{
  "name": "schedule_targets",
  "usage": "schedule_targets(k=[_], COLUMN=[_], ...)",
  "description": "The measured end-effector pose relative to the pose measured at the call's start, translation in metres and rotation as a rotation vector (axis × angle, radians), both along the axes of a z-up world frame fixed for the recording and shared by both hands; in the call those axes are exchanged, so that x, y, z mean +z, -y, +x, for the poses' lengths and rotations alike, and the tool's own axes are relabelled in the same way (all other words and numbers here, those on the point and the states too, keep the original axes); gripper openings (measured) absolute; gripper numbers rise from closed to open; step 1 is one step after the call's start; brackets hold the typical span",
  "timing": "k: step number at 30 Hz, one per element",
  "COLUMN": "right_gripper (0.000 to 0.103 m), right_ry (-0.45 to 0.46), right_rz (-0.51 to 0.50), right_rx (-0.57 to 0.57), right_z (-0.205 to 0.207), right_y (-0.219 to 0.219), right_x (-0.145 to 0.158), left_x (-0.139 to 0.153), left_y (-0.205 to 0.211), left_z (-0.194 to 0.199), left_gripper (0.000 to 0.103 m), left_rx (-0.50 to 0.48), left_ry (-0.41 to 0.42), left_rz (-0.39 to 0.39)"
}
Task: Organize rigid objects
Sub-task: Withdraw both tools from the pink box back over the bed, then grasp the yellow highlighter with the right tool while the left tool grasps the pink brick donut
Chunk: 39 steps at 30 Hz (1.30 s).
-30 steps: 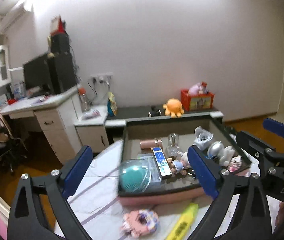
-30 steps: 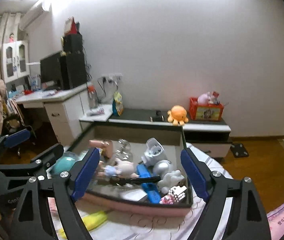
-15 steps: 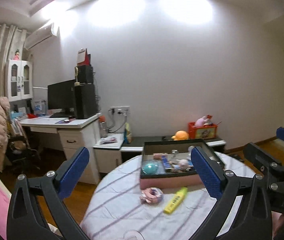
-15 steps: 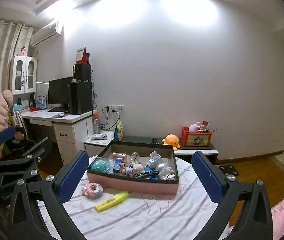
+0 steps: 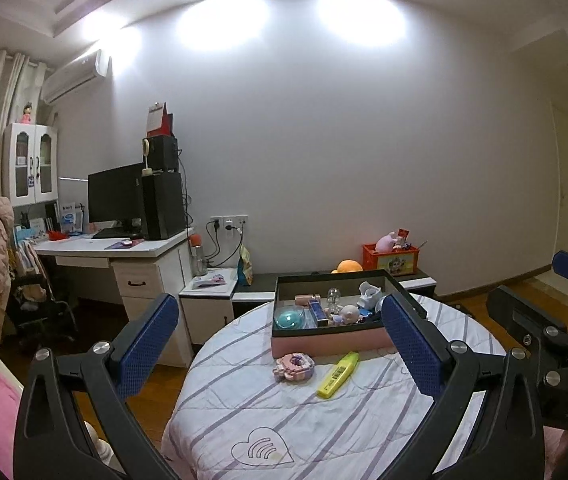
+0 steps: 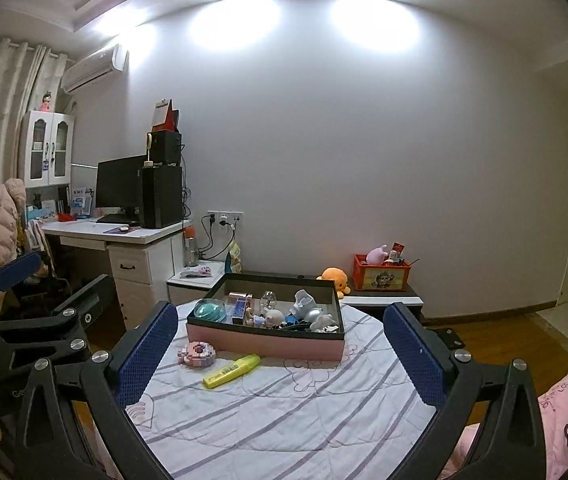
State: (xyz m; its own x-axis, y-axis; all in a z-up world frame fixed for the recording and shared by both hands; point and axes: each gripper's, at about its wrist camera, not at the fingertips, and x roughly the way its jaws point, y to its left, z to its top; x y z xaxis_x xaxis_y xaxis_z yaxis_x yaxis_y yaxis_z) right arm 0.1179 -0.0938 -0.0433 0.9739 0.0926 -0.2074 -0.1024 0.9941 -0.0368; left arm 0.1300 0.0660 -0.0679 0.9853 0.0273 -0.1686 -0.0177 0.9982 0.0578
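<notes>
Presently, two grippers are seen above the round table (image 6: 284, 412): the left gripper (image 5: 280, 344) and the right gripper (image 6: 280, 356), each with its two blue pads held wide apart and nothing between them. One pink box (image 6: 264, 342) of small toys is set on the striped cloth. Just before it, two things are laid: one yellow highlighter (image 6: 232, 371) and one pink block toy (image 6: 197, 354).

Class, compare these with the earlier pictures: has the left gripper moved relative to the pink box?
Yes. The left gripper has pulled back and up from the pink box, which now looks far smaller and sits wholly between its open fingers.
</notes>
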Motion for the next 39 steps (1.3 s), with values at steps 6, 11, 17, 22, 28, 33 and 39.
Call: schedule_targets(k=[6, 11, 17, 22, 28, 33, 39], right_gripper=[0.103, 0.103, 0.103, 0.103, 0.103, 0.103, 0.103], right_ry=[-0.019, -0.059, -0.148, -0.268, -0.462, -0.548, -0.641], right_rz=[0.002, -0.009, -0.003, 0.009, 0.060, 0.066, -0.025], right_rx=[-0.002, 0.001, 0.013, 0.022, 0.027, 0.025, -0.001], right_z=[0.002, 0.013, 0.041, 0.079, 0.132, 0.171, 0.219], right_y=[-0.002, -0.009, -0.019, -0.029, -0.040, -0.061, -0.090], right_x=[-0.007, -0.019, -0.043, -0.075, -0.122, -0.144, -0.167], left_x=[-0.011, -0.031, -0.062, -0.090, -0.110, -0.123, -0.134], left_y=[-0.002, -0.008, -0.023, -0.047, -0.076, -0.086, -0.095], left_z=[0.006, 0.024, 0.052, 0.078, 0.104, 0.122, 0.134], left_gripper=[0.103, 0.103, 0.103, 0.103, 0.103, 0.103, 0.103], left_rx=[-0.002, 0.004, 0.001, 0.052, 0.070, 0.069, 0.065], left_ry=[-0.033, -0.111, -0.217, -0.309, -0.367, -0.401, -0.432], left_rz=[0.008, 0.008, -0.012, -0.028, -0.097, -0.100, -0.104])
